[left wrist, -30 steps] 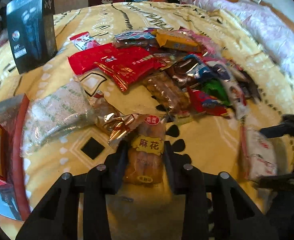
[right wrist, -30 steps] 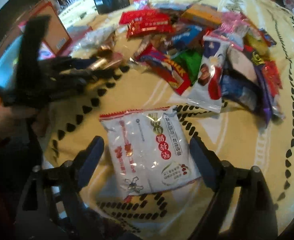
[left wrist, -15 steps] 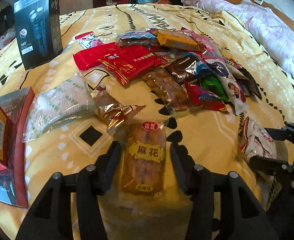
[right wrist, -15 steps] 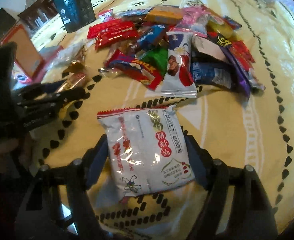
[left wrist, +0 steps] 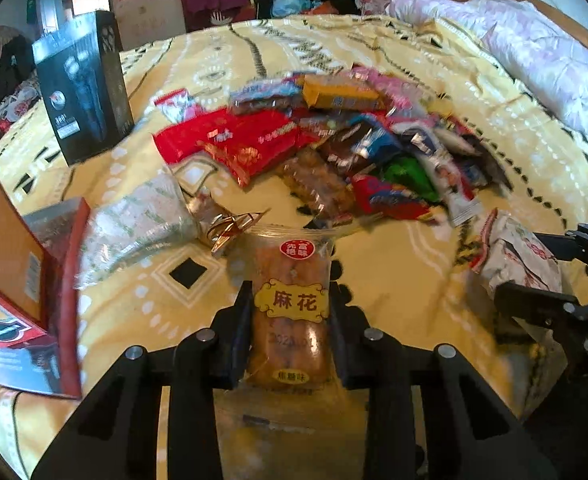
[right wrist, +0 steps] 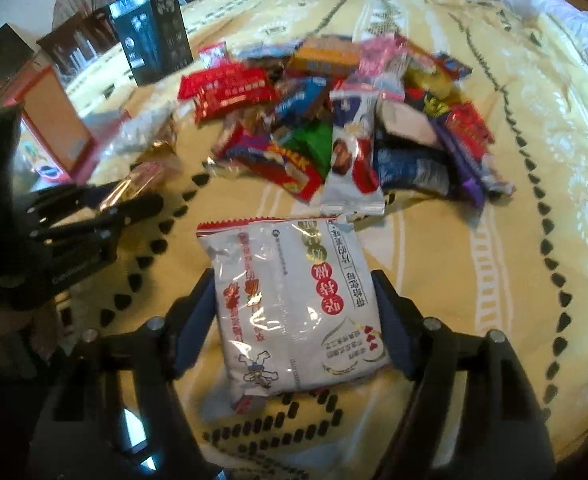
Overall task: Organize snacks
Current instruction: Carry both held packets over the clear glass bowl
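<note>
Left wrist view: left gripper (left wrist: 290,320) pinches the fried-twist packet (left wrist: 289,312), while right gripper (right wrist: 294,320) clamps the white pouch (right wrist: 294,304) just above the bed (right wrist: 474,280). Snack pile (right wrist: 334,120) looks mostly unsorted; plenty left.

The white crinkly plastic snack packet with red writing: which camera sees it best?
The right wrist view: the white crinkly plastic snack packet fills the centre, face up, between the right gripper fingers. The left wrist view catches it only edge-on and blurred at far right.
</note>
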Demonstrator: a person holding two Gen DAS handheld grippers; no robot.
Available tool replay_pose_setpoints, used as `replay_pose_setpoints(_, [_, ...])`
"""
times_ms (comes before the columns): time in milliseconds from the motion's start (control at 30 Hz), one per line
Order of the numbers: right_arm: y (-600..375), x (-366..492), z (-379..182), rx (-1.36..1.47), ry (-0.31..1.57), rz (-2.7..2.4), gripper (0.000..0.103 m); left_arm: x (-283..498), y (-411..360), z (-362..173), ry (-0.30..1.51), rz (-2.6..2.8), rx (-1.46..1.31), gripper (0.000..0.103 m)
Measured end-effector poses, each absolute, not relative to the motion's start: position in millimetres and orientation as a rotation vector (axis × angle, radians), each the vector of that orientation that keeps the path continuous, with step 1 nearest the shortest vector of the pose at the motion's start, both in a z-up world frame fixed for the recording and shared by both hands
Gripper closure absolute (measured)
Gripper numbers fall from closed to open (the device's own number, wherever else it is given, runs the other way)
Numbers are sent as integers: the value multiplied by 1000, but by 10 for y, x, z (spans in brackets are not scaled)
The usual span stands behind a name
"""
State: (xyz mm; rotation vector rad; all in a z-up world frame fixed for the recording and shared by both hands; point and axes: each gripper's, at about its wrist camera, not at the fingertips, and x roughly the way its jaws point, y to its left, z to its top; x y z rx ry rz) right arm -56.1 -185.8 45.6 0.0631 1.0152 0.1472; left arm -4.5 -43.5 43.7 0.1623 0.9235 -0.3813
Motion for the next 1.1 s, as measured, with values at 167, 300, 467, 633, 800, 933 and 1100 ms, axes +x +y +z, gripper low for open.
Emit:
replay_pose_setpoints(167, [-1835,-620,668,78,972,141,28,-163,-390,756,870,-366,155,69])
replay_pose_setpoints(300, [-1804,-673,803,96,943,143,28,-214,-306,979,835,-355,142,69])
replay_pose_setpoints(467, [-1789,-723,946,133,910,150,28,-290,-187,1226,798,-343,120,69])
replay_pose_setpoints(633, [-1768,-741,1155,146,862,157,28,-381,-8,1520,752,-348,60,69])
replay_pose_setpoints(800, [-1729,-747,1336,150,816,165,28,-456,151,1780,706,-348,19,69])
replay_pose_setpoints(933, [-1688,-717,1441,139,789,170,28,-500,241,1945,681,-326,16,69])
replay_pose_setpoints(1100, [-1647,-683,1581,130,753,173,28,-529,286,2038,679,-310,19,69])
